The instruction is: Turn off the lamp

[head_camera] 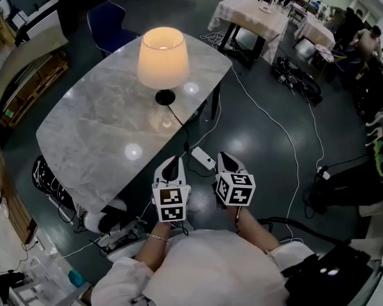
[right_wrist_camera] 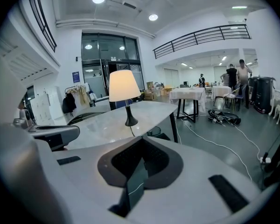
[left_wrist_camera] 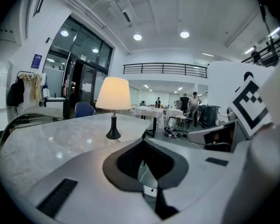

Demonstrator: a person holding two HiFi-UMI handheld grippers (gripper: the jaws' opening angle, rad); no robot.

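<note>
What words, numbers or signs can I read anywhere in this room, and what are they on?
No text here can be read.
Blue sign on the wall beside the glass doors: too small to read.
Left marker cube and right marker cube: black-and-white square patterns only, no words or numbers.
The lamp shows no print.

We find no words or numbers that we can read. The cube on the left gripper and the cube on the right gripper show only black and white squares, not letters. At the upper left of the left gripper view a small blue sign hangs on the wall, but its print is too small for us to read.
</note>
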